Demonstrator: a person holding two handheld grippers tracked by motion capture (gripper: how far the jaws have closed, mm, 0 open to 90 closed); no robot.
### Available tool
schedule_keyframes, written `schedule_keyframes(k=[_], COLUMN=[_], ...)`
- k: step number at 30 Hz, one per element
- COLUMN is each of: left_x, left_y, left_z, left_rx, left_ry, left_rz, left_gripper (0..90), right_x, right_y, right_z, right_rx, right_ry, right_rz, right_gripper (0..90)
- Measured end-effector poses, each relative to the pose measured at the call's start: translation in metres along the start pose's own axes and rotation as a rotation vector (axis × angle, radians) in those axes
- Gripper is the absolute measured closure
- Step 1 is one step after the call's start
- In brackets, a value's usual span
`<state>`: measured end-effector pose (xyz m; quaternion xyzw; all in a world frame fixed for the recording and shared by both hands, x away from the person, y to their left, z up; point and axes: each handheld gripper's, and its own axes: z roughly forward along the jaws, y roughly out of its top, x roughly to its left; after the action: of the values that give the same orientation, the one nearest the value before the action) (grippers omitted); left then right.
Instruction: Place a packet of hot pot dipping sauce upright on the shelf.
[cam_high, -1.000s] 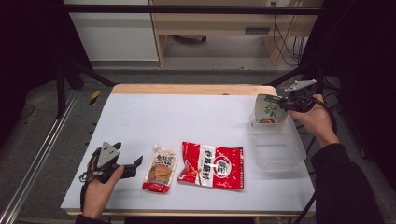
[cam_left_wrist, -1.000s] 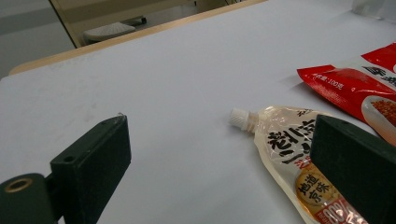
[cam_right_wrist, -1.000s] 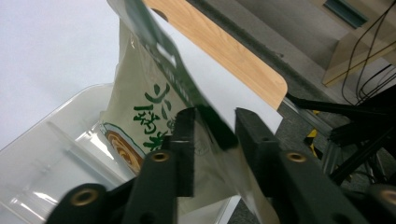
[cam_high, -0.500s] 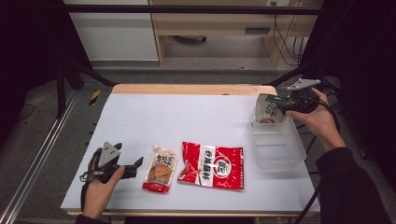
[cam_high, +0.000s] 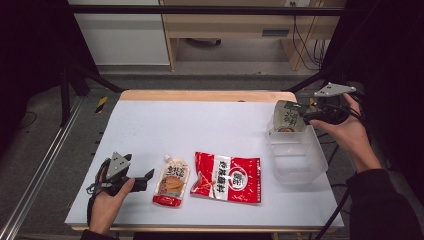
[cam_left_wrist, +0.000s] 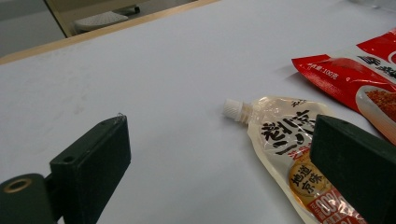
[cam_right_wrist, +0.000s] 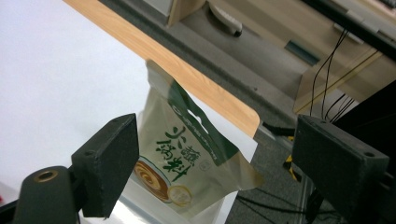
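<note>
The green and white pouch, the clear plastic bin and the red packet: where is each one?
Green and white pouch (cam_right_wrist: 187, 154): right gripper view, on its printed front.
Clear plastic bin (cam_high: 312, 162): high view, on its right wall.
Red packet (cam_high: 227, 176): high view, on the middle of its face.

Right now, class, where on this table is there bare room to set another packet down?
Free: the wide white stretch between the far edge and the pouch and red bag. Crowded: the right side, where the bin holds the green bag.
</note>
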<state>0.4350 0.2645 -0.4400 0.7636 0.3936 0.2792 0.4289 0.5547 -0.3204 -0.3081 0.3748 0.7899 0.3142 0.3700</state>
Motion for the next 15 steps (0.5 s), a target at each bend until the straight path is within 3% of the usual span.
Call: schedule_keyframes(k=[8,9,10,12,13,15], left_x=[-0.002,-0.002,-0.002,-0.002,-0.002,-0.003], left_y=[0.002,0.002,0.002,0.003,0.003,0.003], left_z=[0.001,0.001,0.002,0.003,0.003,0.003], left_rx=[-0.007,-0.009,-0.013,-0.014,-0.014,-0.008], left_ry=[-0.019,-0.021,-0.023,-0.031,-0.031,-0.037], left_rz=[0.001,-0.001,-0.003,-0.008,-0.008,-0.007], left_gripper=[5.2,5.2,5.2,5.2,5.2,5.2], right_x=[0.024,0.034,0.034,0.053,0.053,0.067], right_y=[0.01,0.013,0.013,0.016,0.016,0.019], right_z=[-0.029,-0.034,-0.034,-0.042,-0.042,-0.047], right_rx=[-0.043,-0.058,-0.058,-0.088,-0.088,-0.104], right_ry=[-0.011,-0.003,-0.003,0.01,0.01,0.023], right_rz=[-0.008,-0.017,-0.017,-0.033,-0.033,-0.037], right_gripper=[10.5,9.8,9.8,10.1,10.1,11.3])
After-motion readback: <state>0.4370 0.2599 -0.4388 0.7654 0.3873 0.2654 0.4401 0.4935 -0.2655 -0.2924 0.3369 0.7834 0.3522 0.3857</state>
